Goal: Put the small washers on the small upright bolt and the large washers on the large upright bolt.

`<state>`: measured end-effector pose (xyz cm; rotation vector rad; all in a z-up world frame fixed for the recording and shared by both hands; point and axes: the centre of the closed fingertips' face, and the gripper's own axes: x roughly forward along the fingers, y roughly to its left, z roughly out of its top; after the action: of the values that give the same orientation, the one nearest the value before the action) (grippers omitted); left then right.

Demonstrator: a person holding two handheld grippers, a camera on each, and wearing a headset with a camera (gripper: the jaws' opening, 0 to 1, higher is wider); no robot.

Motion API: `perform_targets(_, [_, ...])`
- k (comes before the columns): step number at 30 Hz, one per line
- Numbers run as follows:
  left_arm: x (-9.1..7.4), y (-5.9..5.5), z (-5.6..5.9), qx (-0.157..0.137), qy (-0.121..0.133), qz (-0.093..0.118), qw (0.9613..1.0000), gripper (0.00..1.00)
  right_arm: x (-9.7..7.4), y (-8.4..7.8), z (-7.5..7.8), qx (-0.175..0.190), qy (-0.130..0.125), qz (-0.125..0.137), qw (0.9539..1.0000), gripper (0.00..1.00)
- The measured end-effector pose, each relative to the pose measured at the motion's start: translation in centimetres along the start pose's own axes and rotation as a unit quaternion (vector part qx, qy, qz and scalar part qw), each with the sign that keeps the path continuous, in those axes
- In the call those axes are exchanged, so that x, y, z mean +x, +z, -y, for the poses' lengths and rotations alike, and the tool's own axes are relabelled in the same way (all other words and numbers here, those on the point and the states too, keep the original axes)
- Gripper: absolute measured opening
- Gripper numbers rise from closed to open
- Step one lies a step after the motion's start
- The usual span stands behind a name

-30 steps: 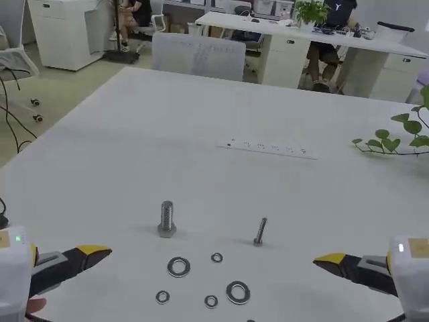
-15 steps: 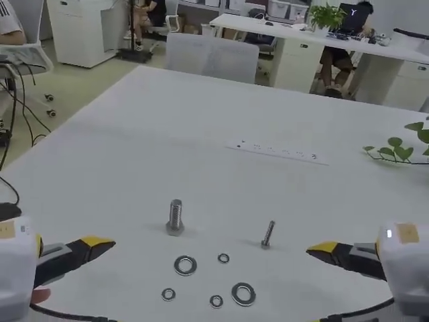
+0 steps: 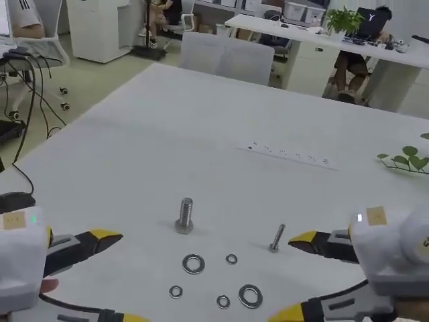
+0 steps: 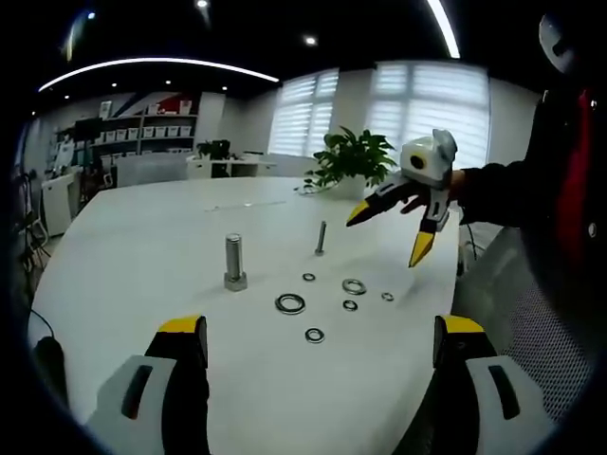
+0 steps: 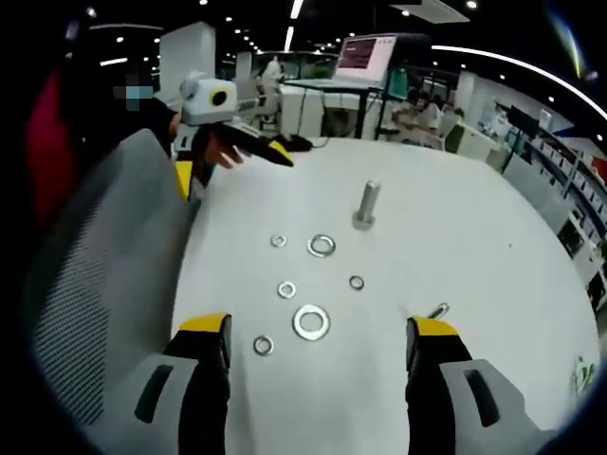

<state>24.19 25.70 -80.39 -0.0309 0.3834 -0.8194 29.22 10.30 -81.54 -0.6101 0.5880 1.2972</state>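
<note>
- The small bolt [image 3: 277, 238] and the large bolt [image 3: 186, 216] stand upright on the tabletop [image 3: 167, 134], well apart, the large one to the left. Neither carries a washer yet.
- The two large washers [image 3: 194, 263] lie flat on the near side of the bolts, one just near of the large bolt and the other further right and nearer.
- The small washers [image 3: 231, 259] are scattered flat among them. The left gripper view shows four, none touching another.
- Relative to the bolts, no washer has shifted over the last second. The apparent drift of the whole scene is the headset moving.
- The right tool [image 3: 287, 276] has changed. It has slid in from the right, and its upper jaw tip now sits just beside the small bolt, not touching it. It has also rolled, so its second jaw shows near the bottom edge. Its jaws are spread wide and hold nothing.
- The left tool [image 3: 120, 276] hangs left of the washers much as before, its jaws also released and empty.
- My reading is that the approach has begun but no pick has. The right tool is nearest the small bolt and the right-hand washers, so a washer there looks the likely first target.
- The washers are thin and lie flat, so a jaw tip could skid off an edge.
</note>
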Motion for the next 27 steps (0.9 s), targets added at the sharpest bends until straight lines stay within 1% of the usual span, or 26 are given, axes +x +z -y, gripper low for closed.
perform_targets(3, [0.0, 0.1, -0.1, -0.001, 0.002, 0.003, 1.0000, 1.00, 0.5, 0.1, 0.1, -0.011, 0.005, -0.012, 0.9999, 0.74])
perform_targets(6, [0.1, 0.2, -0.2, -0.001, 0.003, 0.005, 1.0000, 1.00, 1.0, 0.5, 0.2, -0.014, 0.012, -0.019, 0.9997, 0.71])
perform_targets(8, [0.2, 0.3, -0.2, -0.002, 0.004, 0.008, 1.0000, 1.00, 1.3, 0.5, 0.3, -0.024, 0.014, -0.030, 0.9991, 0.70])
perform_targets(14, [0.2, 0.2, 0.0, -0.006, 0.004, 0.007, 0.9999, 1.00, 2.2, 0.5, 0.0, -0.038, 0.026, -0.053, 0.9976, 0.67])
perform_targets(15, [0.2, 0.2, 0.0, -0.007, 0.005, 0.008, 0.9999, 0.99, 2.4, 0.3, 0.0, -0.044, 0.028, -0.062, 0.9967, 0.67])
perform_targets(17, [0.1, 0.3, 0.1, -0.004, 0.003, 0.011, 0.9999, 0.94, 2.6, 0.0, -0.1, -0.054, 0.032, -0.078, 0.9950, 0.65])
perform_targets(18, [0.1, 0.3, 0.1, -0.004, 0.003, 0.012, 0.9999, 0.94, 2.8, -0.2, -0.1, -0.060, 0.034, -0.088, 0.9937, 0.65])
perform_targets(20, [0.1, 0.4, 0.0, -0.003, 0.007, 0.013, 0.9999, 0.96, 2.9, -0.3, -0.2, -0.066, 0.037, -0.097, 0.9924, 0.63])
perform_targets(25, [0.1, 0.5, 0.1, -0.002, 0.006, 0.014, 0.9999, 0.96, 3.4, -0.3, -0.2, -0.074, 0.045, -0.117, 0.9894, 0.59])
perform_targets(27, [0.0, 0.5, 0.1, -0.002, 0.008, 0.017, 0.9998, 0.96, 3.6, -0.5, -0.3, -0.082, 0.047, -0.129, 0.9871, 0.57])
